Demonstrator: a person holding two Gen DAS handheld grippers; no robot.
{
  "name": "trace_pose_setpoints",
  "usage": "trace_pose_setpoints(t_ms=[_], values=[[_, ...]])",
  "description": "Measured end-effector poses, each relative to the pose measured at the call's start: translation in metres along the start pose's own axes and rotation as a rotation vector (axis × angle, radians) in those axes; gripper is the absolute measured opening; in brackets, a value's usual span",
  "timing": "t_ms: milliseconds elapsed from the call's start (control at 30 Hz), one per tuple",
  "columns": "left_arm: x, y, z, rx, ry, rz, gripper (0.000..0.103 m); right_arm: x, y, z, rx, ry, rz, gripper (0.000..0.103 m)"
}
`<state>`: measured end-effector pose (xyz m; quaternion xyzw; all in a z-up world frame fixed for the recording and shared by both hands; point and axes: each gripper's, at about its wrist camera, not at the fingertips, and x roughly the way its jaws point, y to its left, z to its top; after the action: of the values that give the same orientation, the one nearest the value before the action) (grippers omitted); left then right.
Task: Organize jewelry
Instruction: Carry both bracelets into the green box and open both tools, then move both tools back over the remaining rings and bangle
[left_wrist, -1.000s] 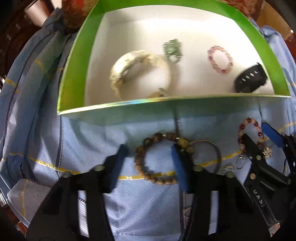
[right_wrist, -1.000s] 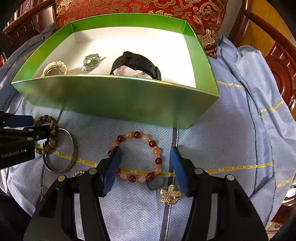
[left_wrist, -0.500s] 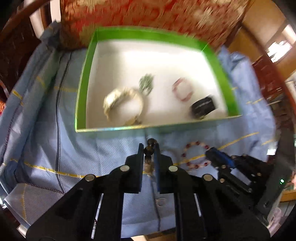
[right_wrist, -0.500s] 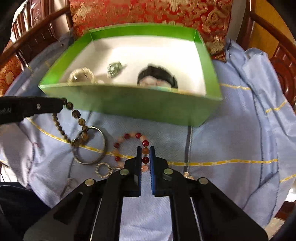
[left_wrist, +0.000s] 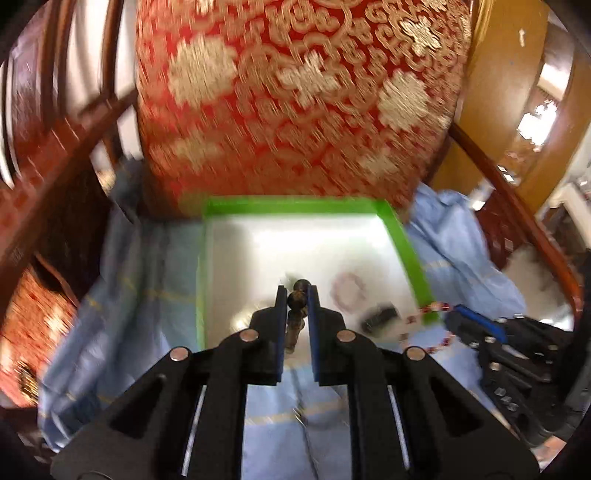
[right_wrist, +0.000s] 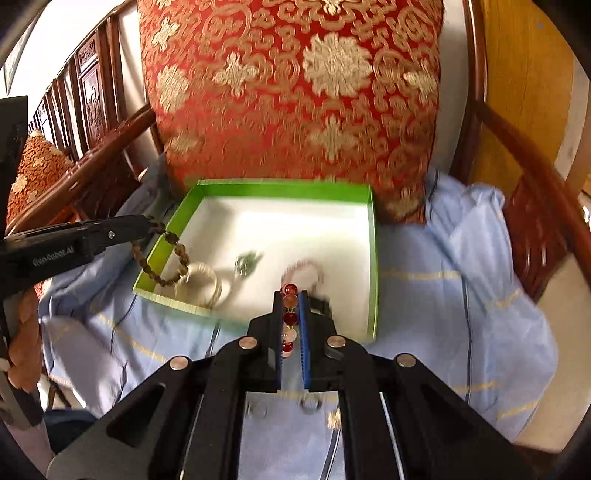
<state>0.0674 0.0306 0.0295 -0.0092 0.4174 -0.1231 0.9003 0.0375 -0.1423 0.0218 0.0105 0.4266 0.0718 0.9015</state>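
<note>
My left gripper (left_wrist: 297, 295) is shut on a brown wooden bead bracelet (left_wrist: 297, 301), held up over the near edge of the green box (left_wrist: 410, 251). From the right wrist view that bracelet (right_wrist: 173, 254) dangles from the left gripper (right_wrist: 149, 225) above the box's left wall (right_wrist: 162, 240). My right gripper (right_wrist: 290, 299) is shut on a red and pink bead bracelet (right_wrist: 289, 317), lifted over the box's near side. Inside the box lie a pale bangle (right_wrist: 199, 282), a green pendant (right_wrist: 246, 263), a pink bead ring (right_wrist: 301, 267) and a black band (left_wrist: 380, 317).
The box sits on a light blue cloth (right_wrist: 443, 295) spread over a wooden chair seat. A red and gold cushion (right_wrist: 295, 92) stands right behind the box. Wooden armrests (right_wrist: 524, 147) run on both sides. Small rings and a gold charm (right_wrist: 334, 415) lie on the cloth below my right gripper.
Both grippers closed on their bracelets on the cloth and then rose with them, tilting up so the cushion fills the upper view. The bracelets now hang clear of the cloth.
</note>
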Motion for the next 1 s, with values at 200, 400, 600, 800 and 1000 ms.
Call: trace_pose_setpoints(t_ms=[200, 400, 600, 800, 1000], values=[[0.042, -0.009, 0.015, 0.008, 0.059, 0.015, 0.011, 0.042, 0.000, 0.027, -0.014, 0.004, -0.120, 0.008], [0.084, -0.013, 0.022, 0.026, 0.136, 0.013, 0.011, 0.080, -0.008, 0.040, 0.011, 0.043, -0.156, 0.008], [0.094, -0.012, 0.021, 0.028, 0.149, 0.026, 0.011, 0.095, -0.020, 0.050, 0.040, 0.041, -0.191, 0.019], [0.085, 0.003, 0.025, -0.041, 0.132, 0.037, 0.021, 0.064, -0.023, 0.037, 0.031, 0.001, -0.153, 0.065], [0.056, -0.017, 0.011, 0.040, 0.131, -0.007, 0.030, 0.022, -0.035, -0.001, 0.048, 0.015, -0.072, 0.065]])
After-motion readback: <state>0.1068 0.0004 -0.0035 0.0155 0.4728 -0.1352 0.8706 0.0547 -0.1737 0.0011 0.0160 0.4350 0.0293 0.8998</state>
